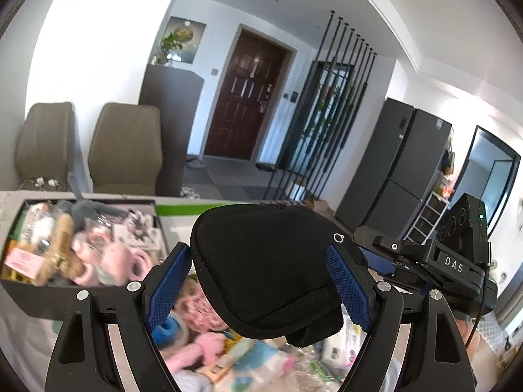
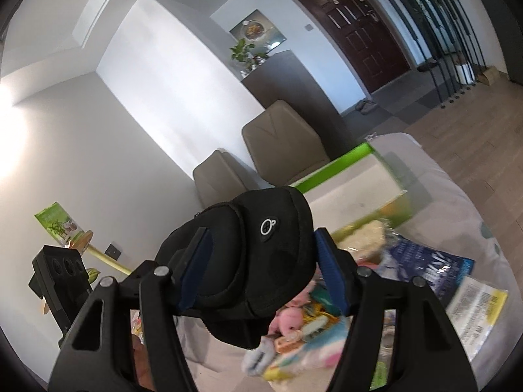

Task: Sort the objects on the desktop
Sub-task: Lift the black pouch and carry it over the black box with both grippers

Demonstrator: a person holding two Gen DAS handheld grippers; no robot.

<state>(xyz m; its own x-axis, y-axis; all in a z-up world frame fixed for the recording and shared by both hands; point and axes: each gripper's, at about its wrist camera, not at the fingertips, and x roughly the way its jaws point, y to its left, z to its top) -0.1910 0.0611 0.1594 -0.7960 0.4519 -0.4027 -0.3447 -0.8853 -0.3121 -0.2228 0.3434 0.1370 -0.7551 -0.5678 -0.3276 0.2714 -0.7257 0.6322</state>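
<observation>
A black zipped fabric pouch [image 1: 264, 271] with a small round white logo hangs in the air above the cluttered table. My left gripper [image 1: 258, 251] is shut on it, both blue pads pressing its sides. My right gripper [image 2: 263, 233] is shut on the same pouch [image 2: 261, 261] from the other side, its left pad sunk into the fabric. The right gripper's black body [image 1: 454, 268] shows at the right of the left wrist view. The left gripper's body [image 2: 55, 274] shows at the lower left of the right wrist view.
A dark box [image 1: 29, 307] packed with plush toys and packets stands at the left. A white box with a green edge [image 2: 353, 183] lies behind the pouch. Pink plush [image 2: 291, 320], a blue packet [image 2: 425, 268] and papers litter the grey cloth [image 2: 441, 196]. Two beige chairs [image 1: 126, 150] stand beyond.
</observation>
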